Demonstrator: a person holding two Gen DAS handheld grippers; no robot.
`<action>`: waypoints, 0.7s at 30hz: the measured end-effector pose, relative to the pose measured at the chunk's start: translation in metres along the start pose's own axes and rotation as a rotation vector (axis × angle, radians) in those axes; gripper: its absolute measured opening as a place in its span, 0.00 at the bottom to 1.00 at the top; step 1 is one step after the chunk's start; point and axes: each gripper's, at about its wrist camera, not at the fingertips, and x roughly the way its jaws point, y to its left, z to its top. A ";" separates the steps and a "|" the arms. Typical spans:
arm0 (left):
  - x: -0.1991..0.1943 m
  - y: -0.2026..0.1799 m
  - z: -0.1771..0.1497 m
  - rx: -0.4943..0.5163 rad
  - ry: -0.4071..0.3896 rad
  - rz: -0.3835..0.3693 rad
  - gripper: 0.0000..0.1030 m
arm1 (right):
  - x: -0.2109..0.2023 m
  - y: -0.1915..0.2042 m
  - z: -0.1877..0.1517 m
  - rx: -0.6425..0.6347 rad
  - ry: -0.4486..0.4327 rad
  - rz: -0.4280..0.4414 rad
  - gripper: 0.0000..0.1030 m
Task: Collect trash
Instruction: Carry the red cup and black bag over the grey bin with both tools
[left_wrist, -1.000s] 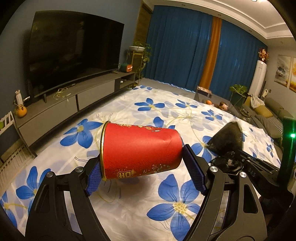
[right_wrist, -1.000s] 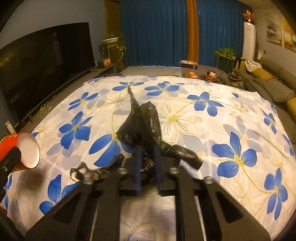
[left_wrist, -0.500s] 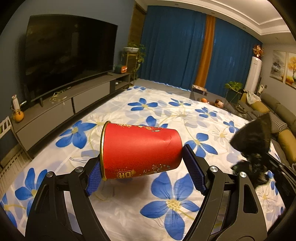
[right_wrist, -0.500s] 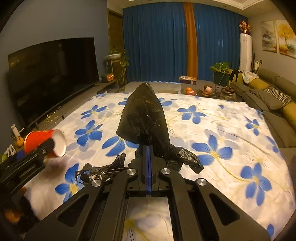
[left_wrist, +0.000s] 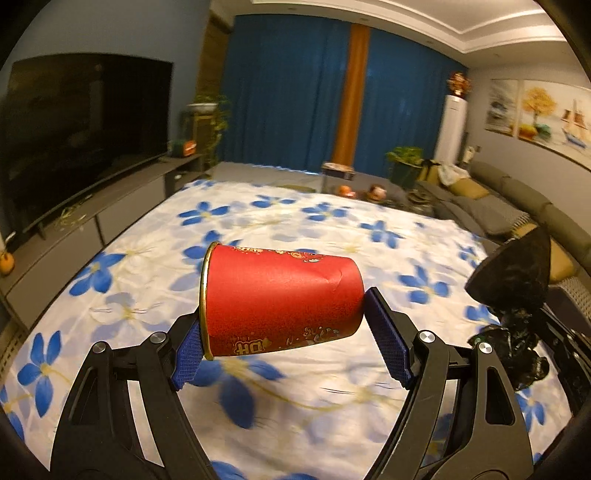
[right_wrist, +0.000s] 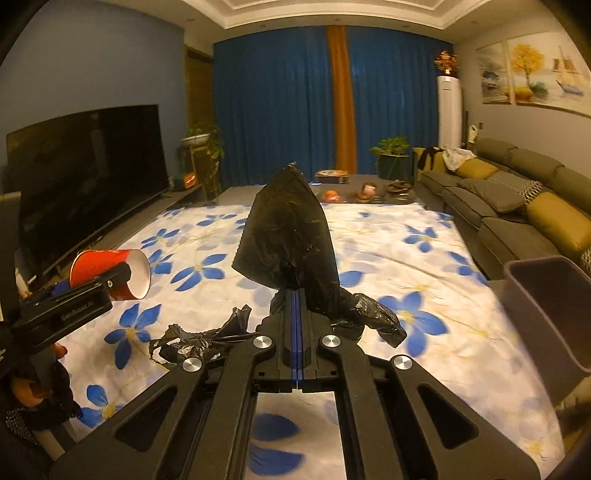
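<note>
your left tool (left_wrist: 284, 343) is closed on the red paper cup with gold print (left_wrist: 280, 299), which lies on its side between the blue pads, gold rim against the left pad and base against the right one, held up off the white sheet with blue flowers (left_wrist: 332, 229). it looks light and thin-walled, and a small crease already shows near the base, so it will likely buckle if you squeeze harder; the stiffer rim and base are the sensible places to bear on, as now. your right tool (right_wrist: 297, 317) is shut tight on the crumpled black plastic bag (right_wrist: 288, 232), whose bulk rises ahead of the fingertips while loose folds spill to both sides. the film is soft, limp and probably slippery, so pinch bunched material rather than a single layer. a dark plastic bin (right_wrist: 546, 306) sits low at the right edge.
</note>
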 end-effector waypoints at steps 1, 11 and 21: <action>-0.003 -0.010 0.000 0.014 -0.001 -0.016 0.75 | -0.006 -0.006 0.000 0.007 -0.007 -0.006 0.01; -0.023 -0.094 0.003 0.111 -0.013 -0.169 0.75 | -0.049 -0.066 -0.003 0.061 -0.067 -0.090 0.01; -0.034 -0.204 -0.003 0.230 -0.026 -0.380 0.75 | -0.080 -0.138 -0.008 0.142 -0.099 -0.221 0.01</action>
